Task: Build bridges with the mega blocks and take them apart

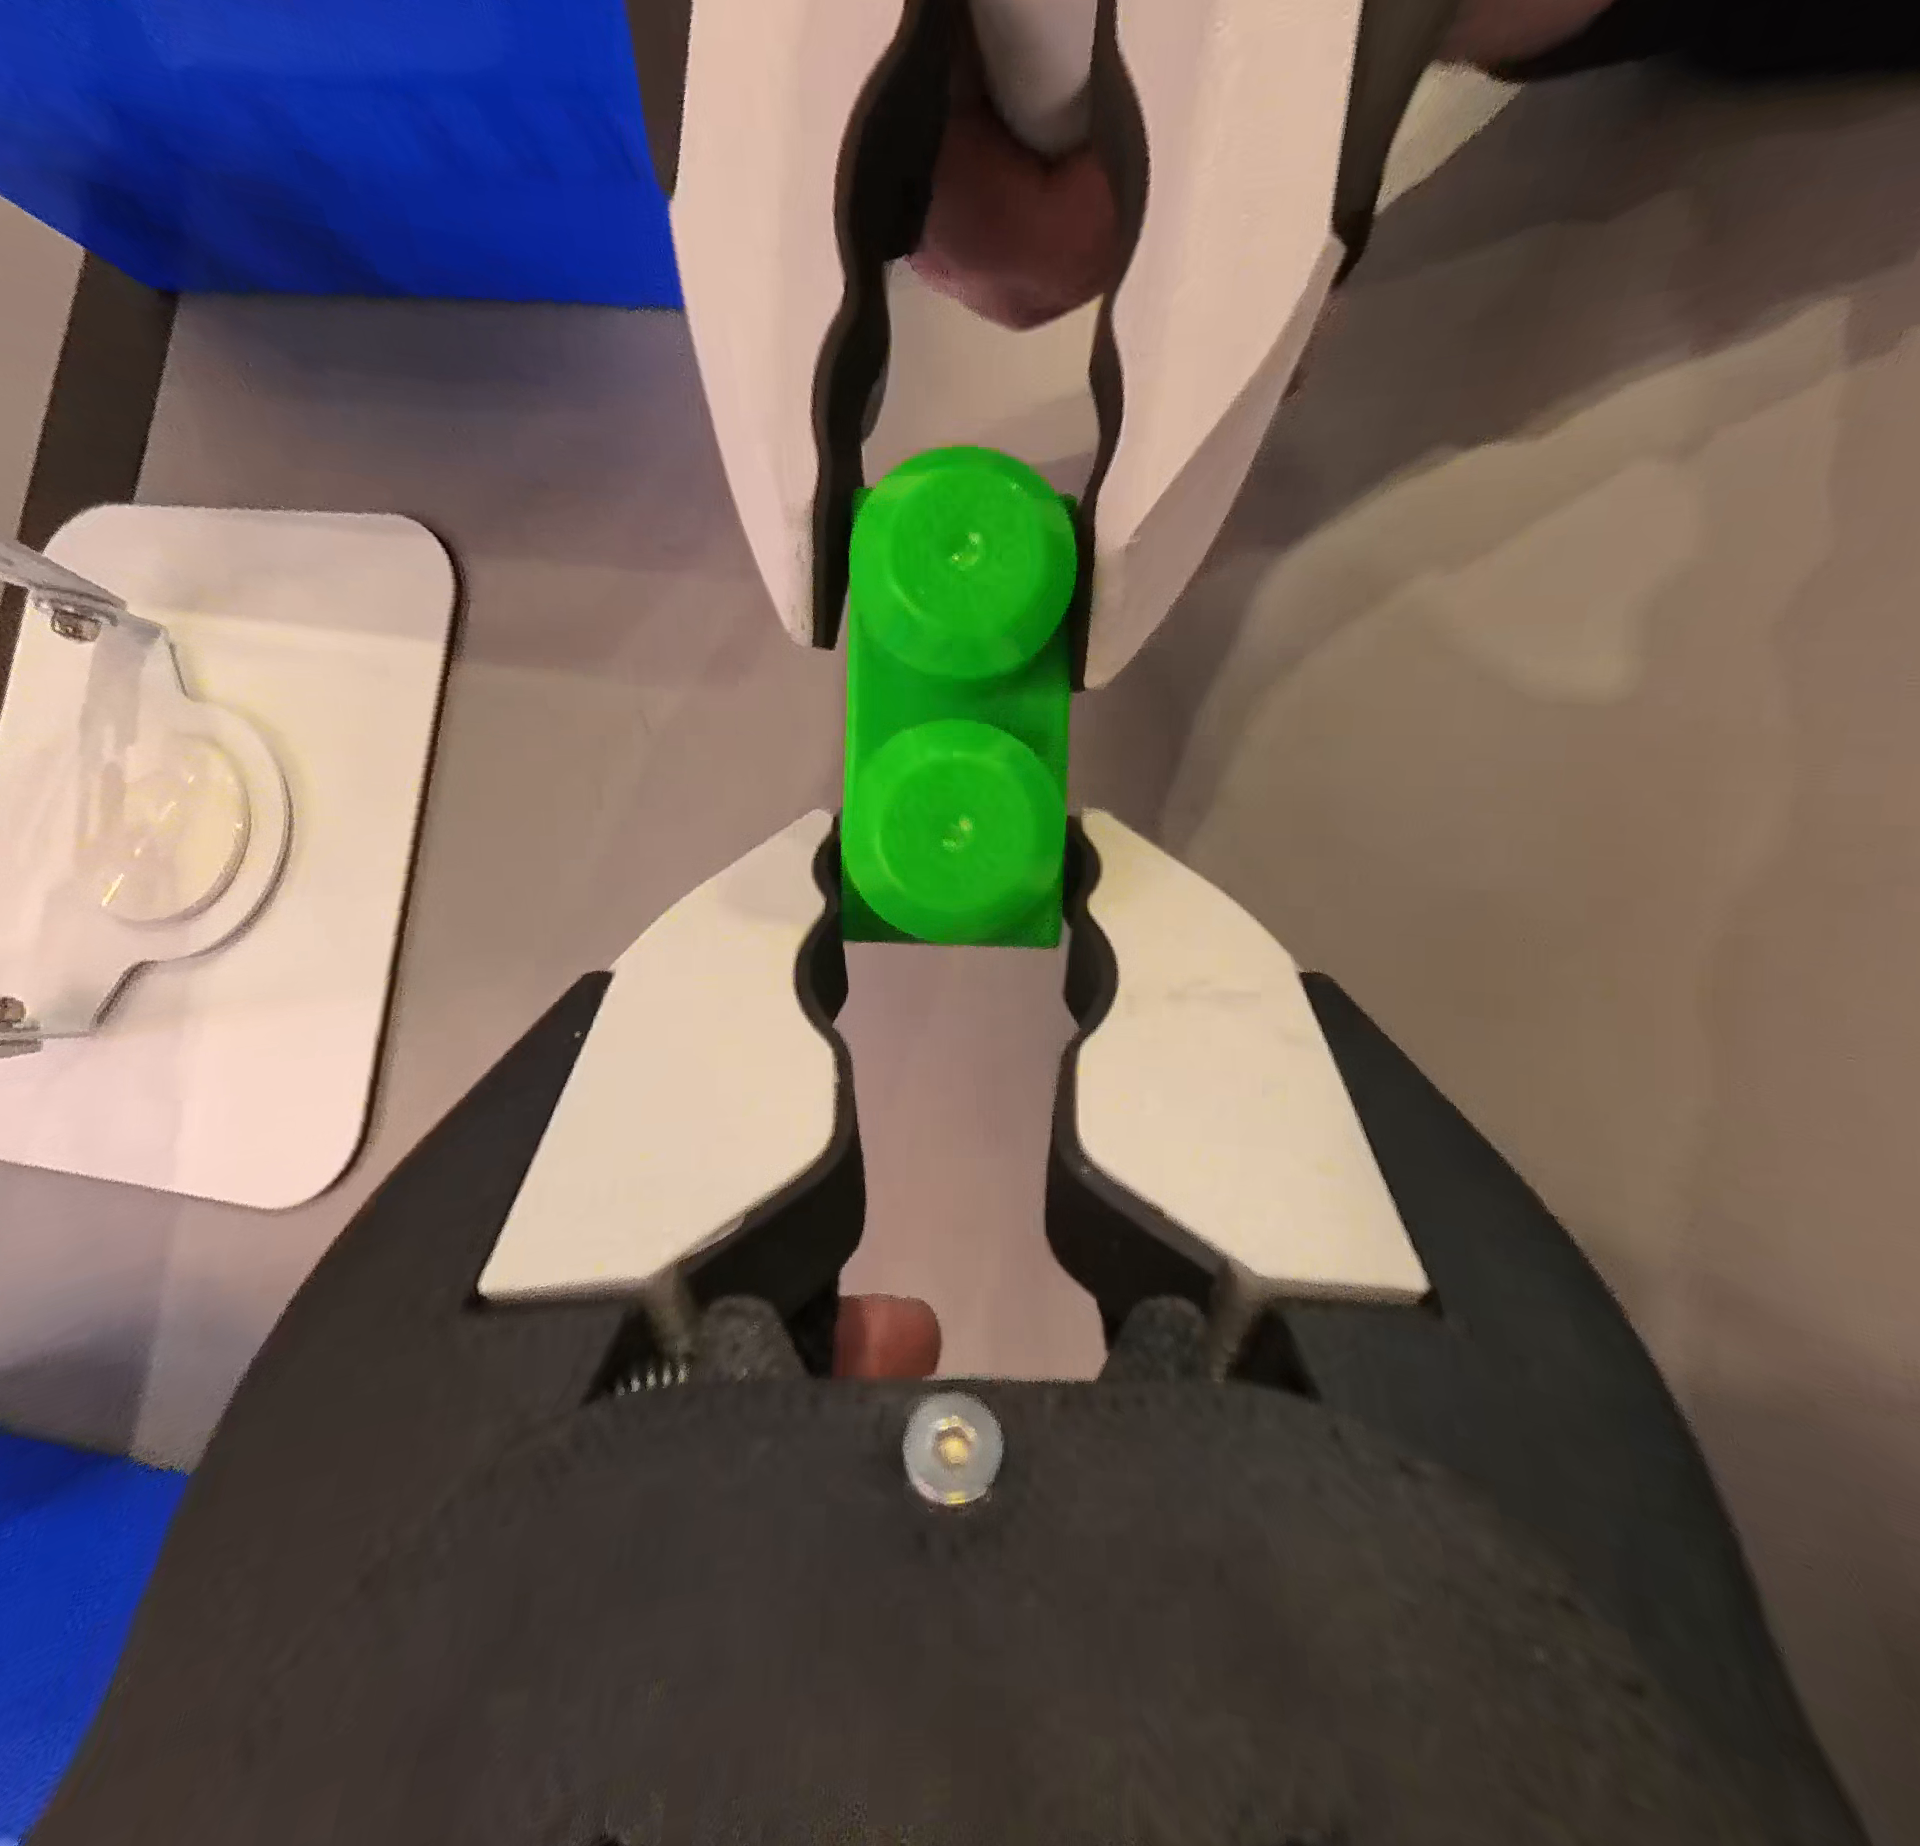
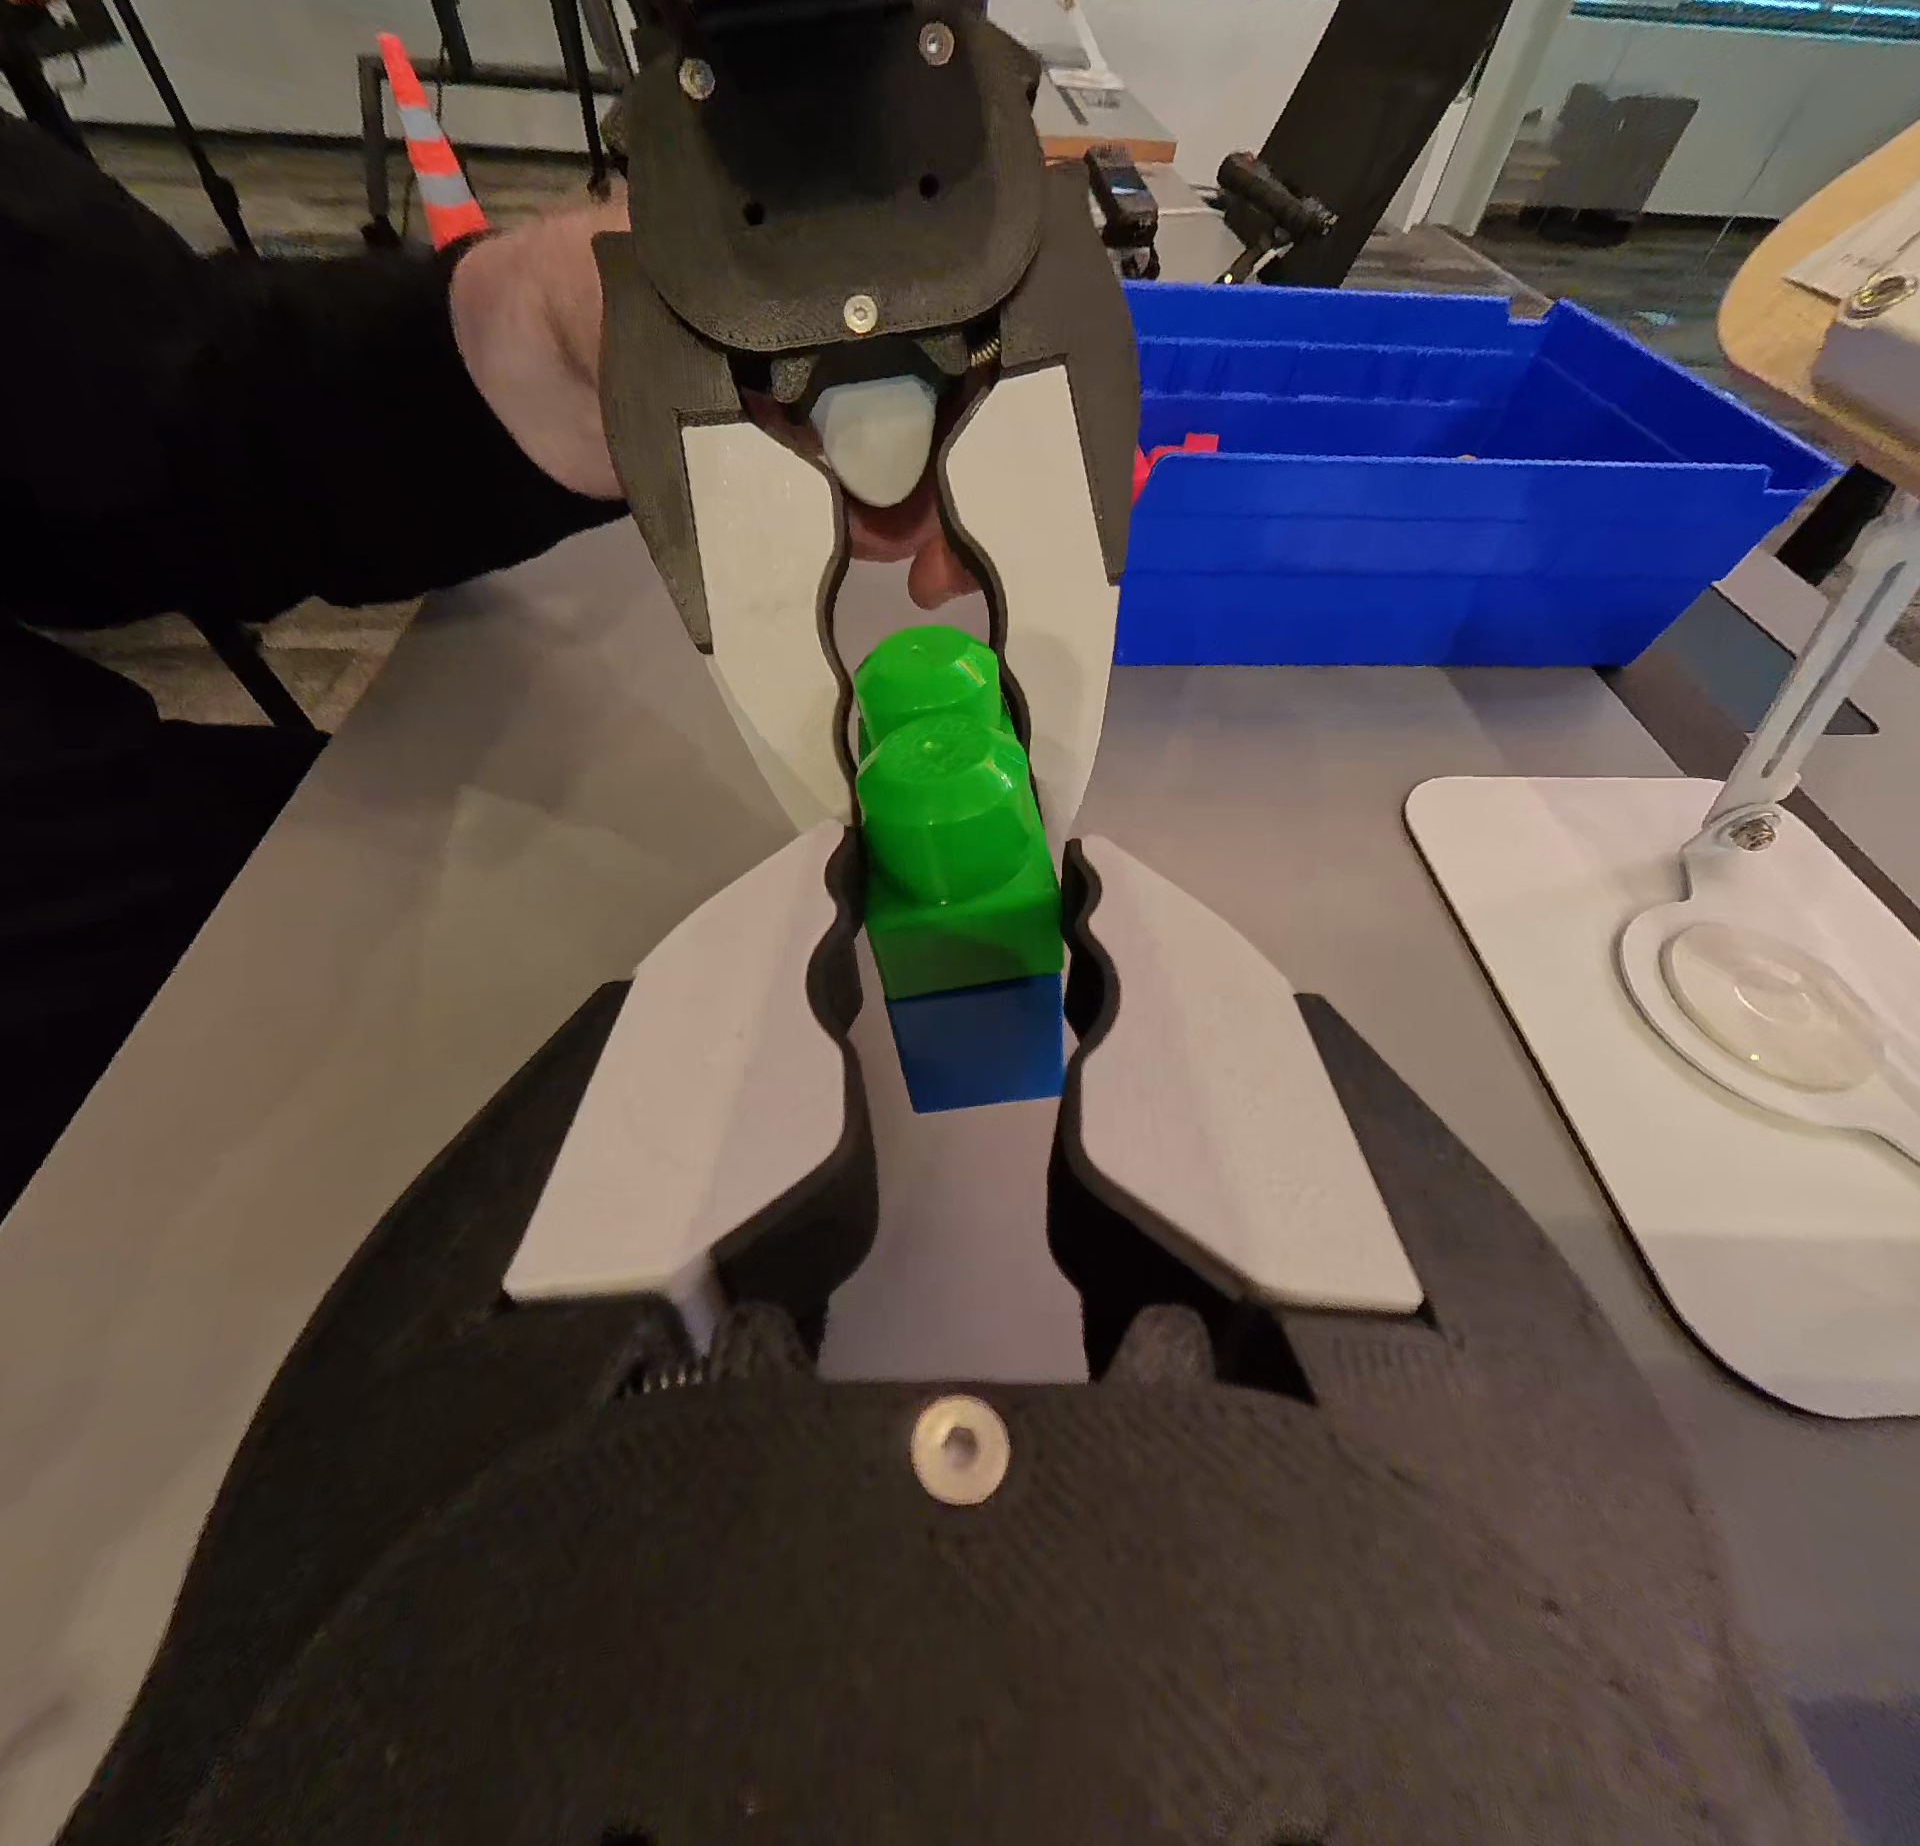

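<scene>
While both grippers meet over the blue block (image 2: 982,1053), left fingers (image 1: 831,866) and right fingers (image 2: 844,897) clamp the green block (image 1: 956,716) stacked on it.

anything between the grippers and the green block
Nothing visible. The left gripper and the right gripper each flank one end of the green block, which sits on a blue block.

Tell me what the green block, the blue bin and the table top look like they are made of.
Green block: glossy moulded plastic, by the highlights on its studs. Blue bin: smooth, stiff plastic, thin walls with a moulded rim. Table top: grey, matte, likely laminate; soft reflections only.
</scene>
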Available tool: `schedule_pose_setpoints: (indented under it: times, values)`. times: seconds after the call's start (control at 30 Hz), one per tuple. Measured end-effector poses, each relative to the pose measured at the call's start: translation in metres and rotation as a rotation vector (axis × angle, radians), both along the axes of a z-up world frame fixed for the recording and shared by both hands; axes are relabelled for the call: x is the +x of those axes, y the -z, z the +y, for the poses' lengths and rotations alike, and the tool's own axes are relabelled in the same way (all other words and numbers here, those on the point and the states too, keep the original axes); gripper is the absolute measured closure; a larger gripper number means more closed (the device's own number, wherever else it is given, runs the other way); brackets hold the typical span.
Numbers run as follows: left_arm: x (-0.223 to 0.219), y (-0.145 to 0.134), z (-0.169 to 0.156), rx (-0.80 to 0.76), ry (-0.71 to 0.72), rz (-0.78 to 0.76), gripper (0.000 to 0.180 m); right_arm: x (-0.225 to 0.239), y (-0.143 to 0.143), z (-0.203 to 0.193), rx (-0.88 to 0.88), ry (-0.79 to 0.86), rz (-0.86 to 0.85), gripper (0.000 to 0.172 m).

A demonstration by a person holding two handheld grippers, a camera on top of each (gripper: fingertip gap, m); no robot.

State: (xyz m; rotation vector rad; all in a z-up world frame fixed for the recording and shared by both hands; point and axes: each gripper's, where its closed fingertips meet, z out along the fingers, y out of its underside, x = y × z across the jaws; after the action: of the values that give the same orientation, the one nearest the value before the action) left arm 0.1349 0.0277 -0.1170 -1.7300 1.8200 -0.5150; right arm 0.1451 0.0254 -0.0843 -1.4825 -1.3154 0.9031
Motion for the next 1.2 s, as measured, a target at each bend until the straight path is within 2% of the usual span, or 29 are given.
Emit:
schedule_pose_setpoints:
  times: [0.13, 0.3, 0.47, 0.6, 0.67, 0.77, 1.03, 1.2]
  values:
    - [0.0, -0.013, 0.007, 0.003, -0.031, -0.083, 0.128, 0.006, -0.01, 0.005, -0.022, 0.016, 0.056, 0.135]
    - [-0.009, -0.029, 0.015, 0.006, -0.076, -0.233, 0.134, 0.029, -0.036, 0.013, 0.006, 0.065, 0.121, 0.135]
    - [-0.012, -0.022, 0.017, -0.003, -0.081, -0.311, 0.148, 0.094, -0.089, 0.028, 0.061, 0.231, 0.215, 0.135]
    - [-0.011, -0.021, 0.023, -0.015, -0.081, -0.332, 0.15, 0.162, -0.106, 0.052, 0.058, 0.417, 0.215, 0.135]
    - [-0.008, -0.022, 0.024, -0.023, -0.075, -0.338, 0.152, 0.187, -0.097, 0.067, 0.031, 0.494, 0.17, 0.135]
    - [-0.006, -0.019, 0.023, -0.024, -0.068, -0.335, 0.152, 0.208, -0.068, 0.089, -0.083, 0.557, 0.097, 0.135]
    - [-0.007, -0.017, 0.028, -0.035, -0.082, -0.339, 0.155, 0.214, 0.019, 0.131, -0.277, 0.665, -0.131, 0.135]
    - [-0.008, -0.015, 0.027, -0.035, -0.079, -0.333, 0.156, 0.215, 0.043, 0.145, -0.315, 0.671, -0.209, 0.135]
